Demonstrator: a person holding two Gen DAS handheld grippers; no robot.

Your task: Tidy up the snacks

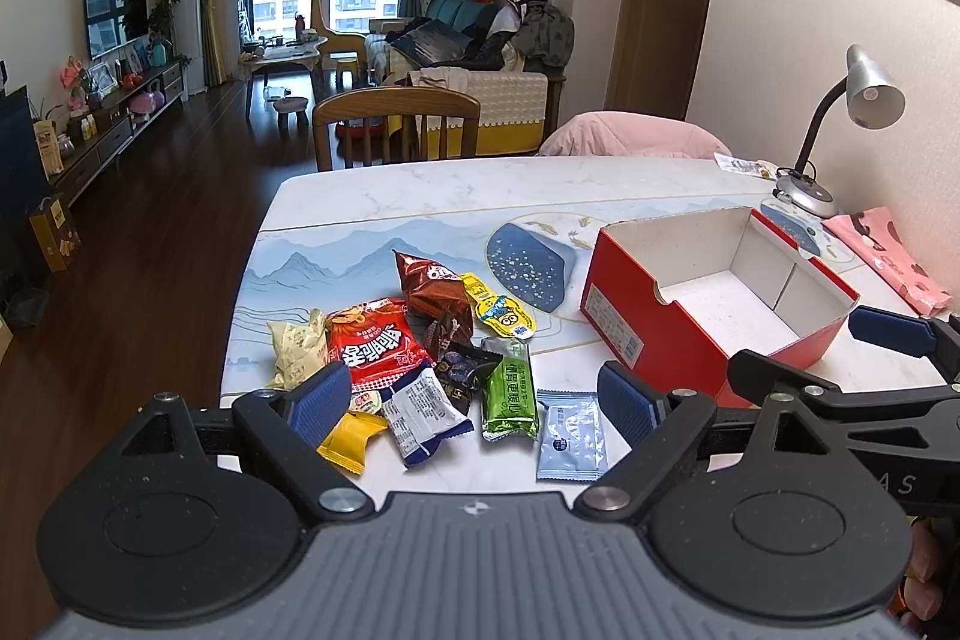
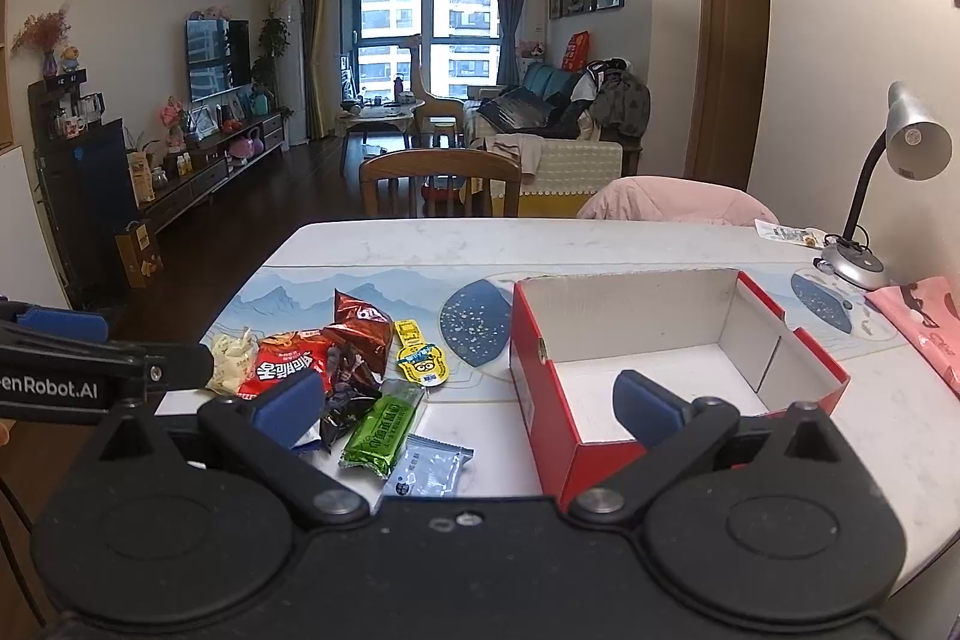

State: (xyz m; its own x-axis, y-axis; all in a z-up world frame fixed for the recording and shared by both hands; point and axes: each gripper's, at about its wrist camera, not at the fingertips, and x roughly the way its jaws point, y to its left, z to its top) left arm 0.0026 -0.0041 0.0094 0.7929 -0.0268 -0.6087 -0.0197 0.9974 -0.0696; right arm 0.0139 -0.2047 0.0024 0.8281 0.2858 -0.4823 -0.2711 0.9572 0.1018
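No snack is gripped yet: the jaws of the left gripper (image 1: 474,403) and right gripper (image 2: 468,403) are held apart. The snack pile (image 1: 414,358) lies left of the empty red box (image 1: 708,304); one packet must be picked first.

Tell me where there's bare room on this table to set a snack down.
The red box is empty inside. Bare tabletop runs along the far edge toward the chair, and a narrow strip lies between the snack pile and the box. The near left is crowded with packets; the lamp takes the far right corner.
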